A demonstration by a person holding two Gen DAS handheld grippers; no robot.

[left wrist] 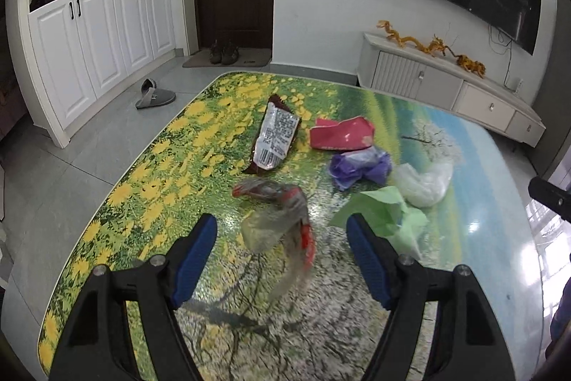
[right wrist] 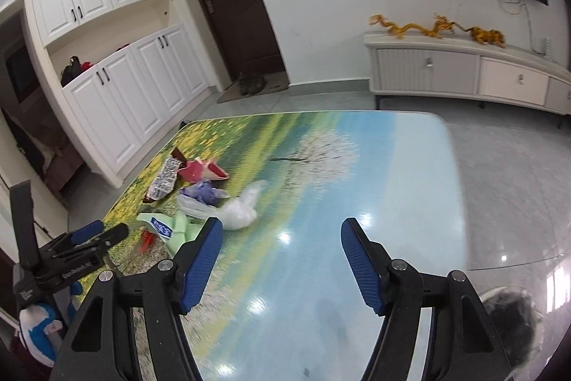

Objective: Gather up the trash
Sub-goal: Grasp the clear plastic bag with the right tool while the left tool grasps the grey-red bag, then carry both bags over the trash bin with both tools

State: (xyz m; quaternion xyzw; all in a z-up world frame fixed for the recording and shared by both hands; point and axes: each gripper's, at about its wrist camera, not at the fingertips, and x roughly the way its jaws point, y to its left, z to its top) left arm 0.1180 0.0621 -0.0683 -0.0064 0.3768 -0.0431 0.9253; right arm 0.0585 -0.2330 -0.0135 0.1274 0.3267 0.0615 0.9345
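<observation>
Left wrist view: left gripper [left wrist: 282, 234] fingers spreading wide around blurred clear red-edged wrapper [left wrist: 282, 220] on surface [left wrist: 142, 195]. Right gripper [right wrist: 282, 238] fingers spread, holding nothing.

Left gripper [left wrist: 282, 234] gap: jaws spread, a clear red-edged wrapper [left wrist: 282, 224] between them, apparently touching neither pad.
Ahead, left view: brown snack packet [left wrist: 276, 138], pink wrapper [left wrist: 340, 133], purple bag [left wrist: 358, 166], white bag [left wrist: 423, 184] and green paper [left wrist: 385, 213] crowd the path.
Table [right wrist: 374, 174], right half: bare glossy surface, open passage.
Right gripper [right wrist: 282, 238] gap: jaws spread, nothing between.
</observation>
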